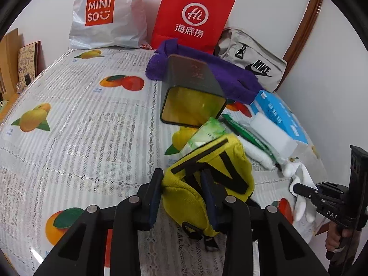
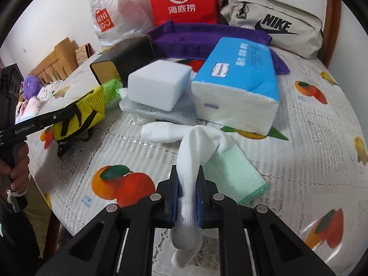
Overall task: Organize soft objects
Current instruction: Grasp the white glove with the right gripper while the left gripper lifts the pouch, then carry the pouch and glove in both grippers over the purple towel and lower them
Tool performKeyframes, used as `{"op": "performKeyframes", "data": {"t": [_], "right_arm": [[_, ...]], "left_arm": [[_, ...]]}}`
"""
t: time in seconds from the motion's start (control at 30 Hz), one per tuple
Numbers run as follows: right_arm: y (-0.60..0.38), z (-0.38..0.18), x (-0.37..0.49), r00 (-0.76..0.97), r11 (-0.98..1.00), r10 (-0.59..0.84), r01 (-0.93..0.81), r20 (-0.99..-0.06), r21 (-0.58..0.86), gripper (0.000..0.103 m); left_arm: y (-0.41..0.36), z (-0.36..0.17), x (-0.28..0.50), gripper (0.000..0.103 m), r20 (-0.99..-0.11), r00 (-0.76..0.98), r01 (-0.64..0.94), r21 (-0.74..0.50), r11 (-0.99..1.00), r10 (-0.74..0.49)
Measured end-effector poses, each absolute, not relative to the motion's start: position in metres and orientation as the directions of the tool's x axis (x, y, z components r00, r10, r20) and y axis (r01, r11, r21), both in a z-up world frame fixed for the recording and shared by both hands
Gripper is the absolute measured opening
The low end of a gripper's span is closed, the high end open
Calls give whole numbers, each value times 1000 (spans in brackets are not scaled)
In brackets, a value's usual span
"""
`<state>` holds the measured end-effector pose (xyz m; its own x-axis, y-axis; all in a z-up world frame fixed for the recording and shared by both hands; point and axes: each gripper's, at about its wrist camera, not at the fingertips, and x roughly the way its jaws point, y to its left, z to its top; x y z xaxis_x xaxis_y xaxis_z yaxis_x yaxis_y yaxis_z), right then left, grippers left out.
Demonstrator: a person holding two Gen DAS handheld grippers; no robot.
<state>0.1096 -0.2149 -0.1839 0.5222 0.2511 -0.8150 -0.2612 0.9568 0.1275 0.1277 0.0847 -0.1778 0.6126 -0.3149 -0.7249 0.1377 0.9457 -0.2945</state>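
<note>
My left gripper (image 1: 181, 184) is shut on a yellow fabric pouch (image 1: 207, 170) with black straps, and its clip dangles below the fingers. From the right wrist view the same pouch (image 2: 79, 112) hangs at the left gripper (image 2: 69, 111), just above the tablecloth. My right gripper (image 2: 187, 184) is shut on a white glove (image 2: 195, 145) that drapes up from the table. In the left wrist view the right gripper (image 1: 297, 187) sits at the far right, and the glove (image 1: 301, 204) hangs from it.
A black square tin (image 1: 193, 105) lies on its side. Behind it are a purple towel (image 2: 195, 39), a blue tissue pack (image 2: 237, 80) and a white sponge block (image 2: 158, 82). A green mesh cloth (image 2: 234, 177) lies by the glove. A Nike bag (image 2: 276, 23) and a red paper bag (image 1: 193, 16) line the wall.
</note>
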Motion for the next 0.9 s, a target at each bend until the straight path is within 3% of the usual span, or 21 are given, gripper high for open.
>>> {"op": "performKeyframes", "data": {"t": [0.9], "right_arm": [[-234,-98,122,613,942,314,-294,-725,160,12]], "left_arm": [[76,-96,140,29,-692,662,151,-254,955,-289]]}}
